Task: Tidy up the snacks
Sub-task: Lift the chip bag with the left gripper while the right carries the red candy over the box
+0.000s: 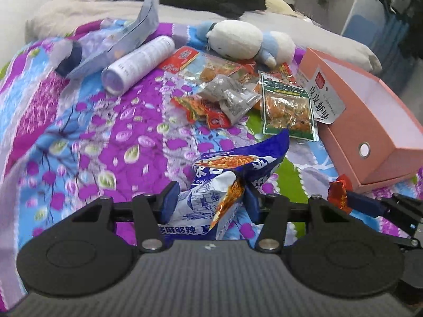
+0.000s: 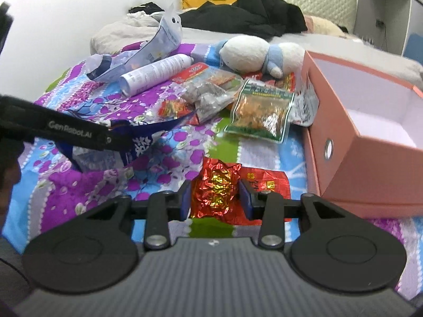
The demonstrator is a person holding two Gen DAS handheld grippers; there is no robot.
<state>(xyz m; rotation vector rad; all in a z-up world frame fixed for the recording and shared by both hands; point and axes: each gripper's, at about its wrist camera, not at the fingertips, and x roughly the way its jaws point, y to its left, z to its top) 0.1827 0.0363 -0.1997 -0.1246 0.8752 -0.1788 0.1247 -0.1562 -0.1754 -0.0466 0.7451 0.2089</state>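
Left wrist view shows the left hand-held gripper point(image 1: 208, 200) closed about halfway on a blue bag point(image 1: 232, 169), its pads pinching the crumpled lower part while the top flares above the quilt point(image 1: 79, 137). The right hand-held gripper point(image 2: 215, 198) is clamped on a red foil snack point(image 2: 218, 185), jaws narrower, the wrapper bulging between the pads; another red packet point(image 2: 267, 182) lies just behind it. Both loads hang low over the bed, near the open pink box point(image 2: 370, 132), which sits to the right and looks nearly empty inside. More snacks wait in a heap beyond: a green-edged pack point(image 2: 260, 111), grey sachets point(image 2: 208, 100), red packs, beside a white can point(image 2: 156, 74) and a plush toy point(image 2: 264, 52). The step in hand, as I read it, is carrying these two into the box. Doing it well means lifting each clear of the box wall before crossing, since the near rim stands high; the blue bag is limp and may drag or snag the edge, so it wants height. Send the right one first, as it is nearer, and let go only once well inside, so nothing slides back onto the quilt.
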